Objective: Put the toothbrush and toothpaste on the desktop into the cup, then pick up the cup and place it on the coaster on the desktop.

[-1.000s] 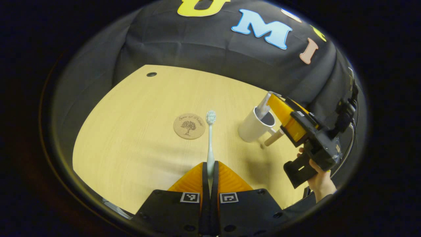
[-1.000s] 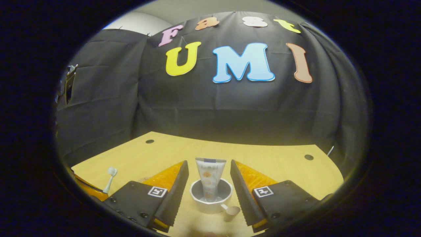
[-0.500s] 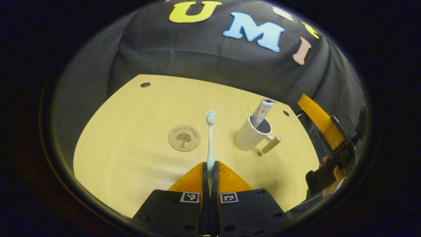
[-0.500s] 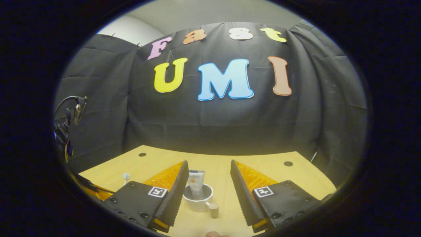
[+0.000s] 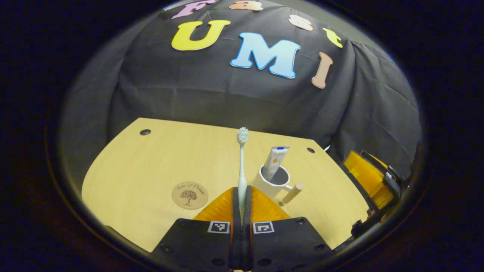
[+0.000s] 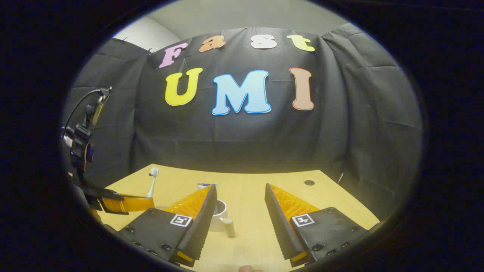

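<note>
My left gripper [image 5: 242,190] is shut on the pale toothbrush [image 5: 242,158], whose bristle head points up and away above the table. Just right of it stands the white cup [image 5: 271,181] with a wooden handle [image 5: 293,192], and the toothpaste tube [image 5: 275,160] leans inside it. The round cork coaster [image 5: 190,195] lies on the table to the left of my left gripper. My right gripper [image 6: 240,206] is open with nothing between its fingers; the cup [image 6: 218,217] sits beyond its left finger, partly hidden. The left gripper [image 6: 124,202] with the toothbrush [image 6: 152,181] appears at the left of the right gripper view.
The light wooden table [image 5: 151,162] has small round holes near its far corners [image 5: 145,132]. Black cloth walls close the booth behind and at the sides. The right gripper [image 5: 372,177] shows at the table's right edge in the left gripper view.
My left gripper lifted and tilted up with the toothbrush, nearing the cup. My right gripper, open, drew back from the cup, leaving the toothpaste standing in it.
</note>
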{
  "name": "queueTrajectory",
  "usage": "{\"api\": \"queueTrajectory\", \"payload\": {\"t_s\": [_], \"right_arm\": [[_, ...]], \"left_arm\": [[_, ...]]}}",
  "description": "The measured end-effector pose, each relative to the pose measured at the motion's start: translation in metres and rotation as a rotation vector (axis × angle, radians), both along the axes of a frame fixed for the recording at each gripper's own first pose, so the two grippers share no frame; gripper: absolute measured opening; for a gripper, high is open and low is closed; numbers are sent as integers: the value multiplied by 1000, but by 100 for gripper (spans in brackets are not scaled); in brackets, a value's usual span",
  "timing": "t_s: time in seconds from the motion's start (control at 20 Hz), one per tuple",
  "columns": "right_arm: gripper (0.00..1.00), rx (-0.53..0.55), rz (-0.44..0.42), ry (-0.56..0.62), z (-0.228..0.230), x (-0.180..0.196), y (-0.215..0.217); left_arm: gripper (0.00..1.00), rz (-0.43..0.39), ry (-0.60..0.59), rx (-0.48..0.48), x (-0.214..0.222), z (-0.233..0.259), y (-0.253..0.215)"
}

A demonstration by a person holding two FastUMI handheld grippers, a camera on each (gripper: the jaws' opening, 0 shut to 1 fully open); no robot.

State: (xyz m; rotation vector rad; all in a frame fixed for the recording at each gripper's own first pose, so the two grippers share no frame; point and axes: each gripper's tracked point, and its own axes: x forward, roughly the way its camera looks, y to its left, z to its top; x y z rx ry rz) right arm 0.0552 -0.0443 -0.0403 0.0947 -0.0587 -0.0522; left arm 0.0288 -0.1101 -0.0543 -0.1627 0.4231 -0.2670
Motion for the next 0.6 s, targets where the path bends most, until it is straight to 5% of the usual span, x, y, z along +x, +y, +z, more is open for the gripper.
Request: {"api": "queueTrajectory", "payload": {"t_s": [0.6], "right_arm": [[81, 9, -78, 62, -12, -23, -18]], "left_arm": [[8, -101, -333, -69, 50, 66, -55]]}}
